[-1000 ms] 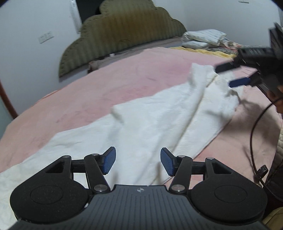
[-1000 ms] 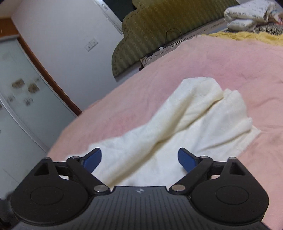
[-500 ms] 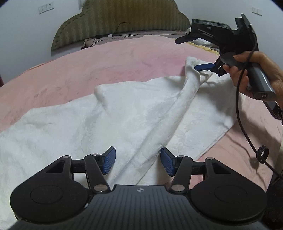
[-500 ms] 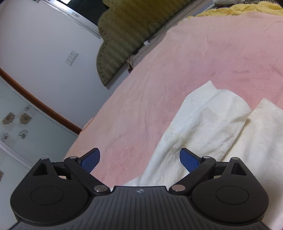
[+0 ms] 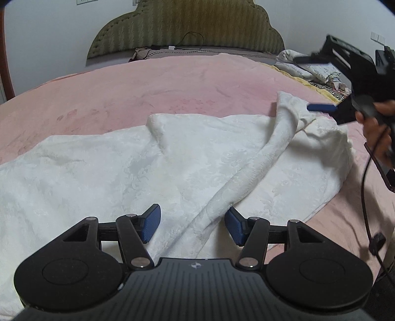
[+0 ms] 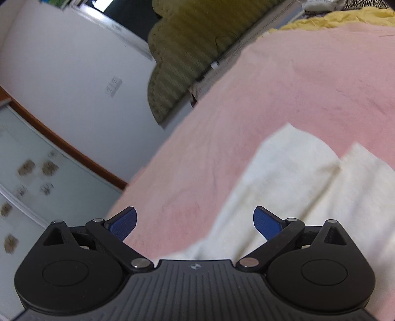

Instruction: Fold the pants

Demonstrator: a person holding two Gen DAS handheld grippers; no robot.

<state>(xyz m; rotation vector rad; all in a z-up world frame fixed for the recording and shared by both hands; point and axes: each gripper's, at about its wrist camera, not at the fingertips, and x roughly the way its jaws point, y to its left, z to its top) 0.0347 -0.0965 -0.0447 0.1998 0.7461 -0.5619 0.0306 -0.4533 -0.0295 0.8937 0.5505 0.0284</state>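
White pants [image 5: 153,172] lie spread and rumpled across a pink bedspread [image 5: 153,89], with a raised fold running toward the far right end. My left gripper [image 5: 192,226] is open just above the near edge of the pants, around the fold's lower end. My right gripper [image 5: 318,86] shows in the left wrist view at the far right, open, its lower finger beside the raised corner of the pants. In the right wrist view my right gripper [image 6: 195,223] is open and empty over the bedspread [image 6: 284,93], with the pants [image 6: 308,187] to its right.
A green padded headboard [image 5: 185,27] stands at the back. Folded bedding [image 5: 306,66] and a yellow blanket edge [image 6: 340,17] lie at the far right. A white wall [image 6: 61,61] and glass wardrobe door [image 6: 22,177] are left of the bed. A cable [image 5: 367,197] hangs from the right gripper.
My left gripper has swung so the headboard is centred and sits closer over the fold. My right gripper has moved right and away from the pants' corner, still open.
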